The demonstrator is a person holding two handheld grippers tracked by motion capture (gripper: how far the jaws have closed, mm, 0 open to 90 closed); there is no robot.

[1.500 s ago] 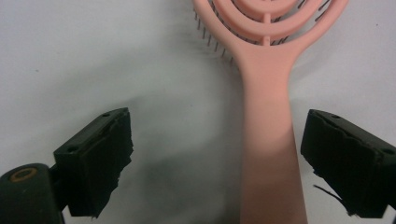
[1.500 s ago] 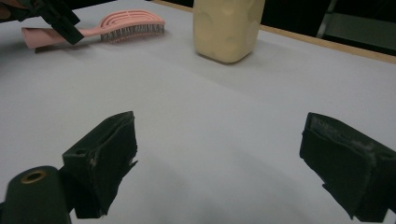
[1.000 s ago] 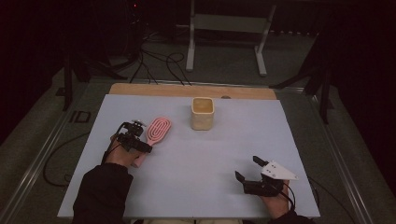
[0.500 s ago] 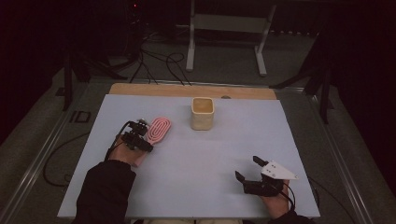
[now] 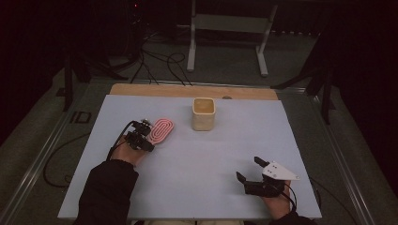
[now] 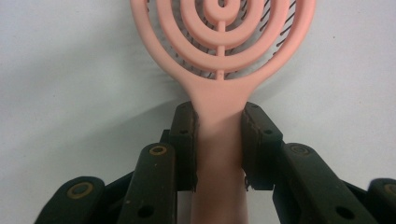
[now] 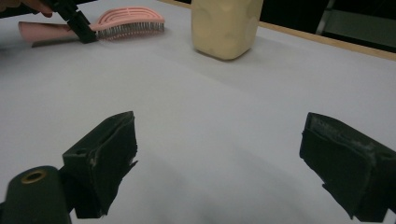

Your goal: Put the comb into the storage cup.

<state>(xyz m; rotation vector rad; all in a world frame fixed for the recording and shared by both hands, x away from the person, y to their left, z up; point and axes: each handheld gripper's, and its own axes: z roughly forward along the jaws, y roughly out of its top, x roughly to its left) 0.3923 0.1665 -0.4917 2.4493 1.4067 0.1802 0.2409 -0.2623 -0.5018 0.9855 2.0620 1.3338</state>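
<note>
A pink hairbrush (image 5: 160,130) with a ringed oval head lies bristles down on the white table, left of centre. My left gripper (image 5: 146,136) has just been closing, and its pads now press on both sides of the brush's handle (image 6: 218,154), just below the head (image 6: 219,37). My right gripper (image 5: 248,168) rests near the front right edge, jaws wide open with nothing between them (image 7: 224,158). In the right gripper view the brush (image 7: 126,21) and the left gripper (image 7: 77,23) lie at the far left.
A cream square cup (image 5: 203,114) stands upright right of the brush, towards the back, and appears again (image 7: 224,25) ahead of the right gripper. A wooden strip (image 5: 187,90) edges the table's far side. Beyond it are cables and a metal stand (image 5: 230,23).
The left gripper's jaws have come together around the brush's handle and now grip it. The brush and the right gripper have stayed where they were.
</note>
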